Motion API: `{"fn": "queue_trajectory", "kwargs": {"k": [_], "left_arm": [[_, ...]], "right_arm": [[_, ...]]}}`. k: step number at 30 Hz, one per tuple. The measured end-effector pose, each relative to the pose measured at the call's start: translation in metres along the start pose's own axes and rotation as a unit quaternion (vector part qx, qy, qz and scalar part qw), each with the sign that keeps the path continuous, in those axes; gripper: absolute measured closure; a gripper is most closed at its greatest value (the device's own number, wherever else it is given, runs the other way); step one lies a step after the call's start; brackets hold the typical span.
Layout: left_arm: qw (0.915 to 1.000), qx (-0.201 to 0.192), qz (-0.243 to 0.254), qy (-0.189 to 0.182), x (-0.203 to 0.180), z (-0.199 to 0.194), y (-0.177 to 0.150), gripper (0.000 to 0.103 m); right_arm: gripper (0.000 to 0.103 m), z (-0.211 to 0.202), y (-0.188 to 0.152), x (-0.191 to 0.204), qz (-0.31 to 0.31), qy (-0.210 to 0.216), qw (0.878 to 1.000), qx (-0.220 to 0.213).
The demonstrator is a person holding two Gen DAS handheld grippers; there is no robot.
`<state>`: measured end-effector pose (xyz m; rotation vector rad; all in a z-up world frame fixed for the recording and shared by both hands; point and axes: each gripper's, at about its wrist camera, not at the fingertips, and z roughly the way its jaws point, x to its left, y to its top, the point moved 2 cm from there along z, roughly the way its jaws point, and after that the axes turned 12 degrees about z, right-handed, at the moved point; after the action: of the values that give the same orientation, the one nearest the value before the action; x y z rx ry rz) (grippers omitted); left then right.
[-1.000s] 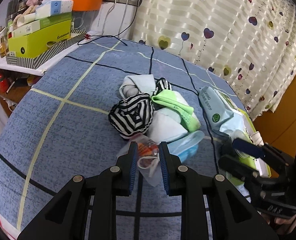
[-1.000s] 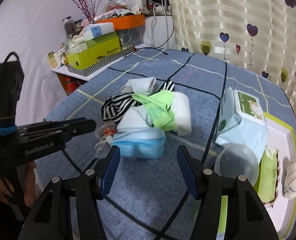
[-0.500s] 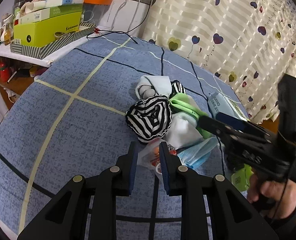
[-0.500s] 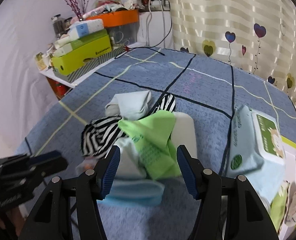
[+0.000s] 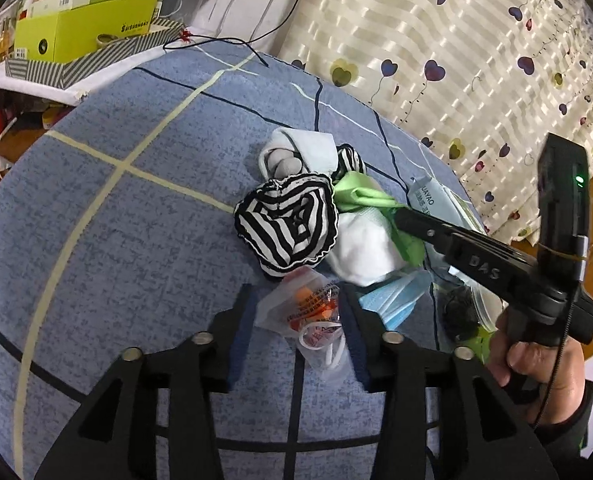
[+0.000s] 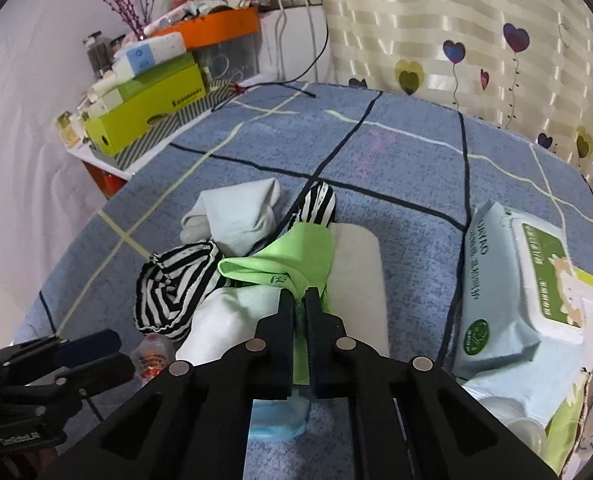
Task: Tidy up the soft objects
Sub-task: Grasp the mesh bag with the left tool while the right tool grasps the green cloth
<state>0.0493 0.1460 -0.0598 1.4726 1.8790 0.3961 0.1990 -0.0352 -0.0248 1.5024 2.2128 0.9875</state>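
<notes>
Clamping right gripper (image 6: 300, 300) on the green cloth (image 6: 292, 260), fingers pressed together with the fabric pinched between them, at the top of the soft pile in the middle of the blue checked bedspread (image 6: 396, 160). Showing the same grip from the left wrist view: right gripper (image 5: 404, 216) biting the green cloth (image 5: 360, 196) just beside the striped black-and-white garment (image 5: 288, 224). Holding left gripper (image 5: 296, 304) apart, fingers straddling a clear plastic packet with orange print (image 5: 304, 308), pads not visibly touching it. Lying under the green cloth: white sock bundle (image 6: 240, 216) at the far side, white folded cloth (image 6: 356, 264) to the right, striped black-and-white garment (image 6: 172, 276) to the left. Sitting near the pile's close edge: light blue face mask (image 5: 392, 304), touching the packet side. Resting well to the right of the pile: wet wipes pack (image 6: 512, 292), next to a green-rimmed tray (image 6: 592, 280). Stacking on a side shelf beyond the bedspread: yellow-green box (image 6: 148, 112).
</notes>
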Motion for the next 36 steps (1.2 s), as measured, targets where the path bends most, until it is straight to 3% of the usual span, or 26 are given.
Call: {"fn": "queue_trajectory", "kwargs": {"k": [10,13,23,28,36], "left_arm": [[0.9993,0.031,-0.02,0.007,-0.004,0.017,-0.006,0.055],[0.9992,0.032,-0.009,0.023,-0.006,0.019,-0.006,0.046],[0.9984,0.046,0.01,0.029,-0.018,0.027,-0.009,0.046],[0.999,0.037,0.021,0.013,-0.026,0.026,-0.01,0.074],[0.9992,0.009,0.026,0.03,-0.026,0.0,-0.007,0.08]], "right_arm": [[0.098,-0.047,-0.008,-0.002,0.002,0.022,0.999,-0.038],[0.098,-0.054,-0.011,-0.002,0.0,0.026,0.999,-0.042],[0.098,-0.066,-0.018,0.001,-0.007,0.031,0.998,-0.05],[0.098,-0.075,-0.021,0.001,-0.007,0.03,0.998,-0.057],[0.098,-0.095,-0.026,0.0,-0.011,0.032,0.997,-0.073]]}}
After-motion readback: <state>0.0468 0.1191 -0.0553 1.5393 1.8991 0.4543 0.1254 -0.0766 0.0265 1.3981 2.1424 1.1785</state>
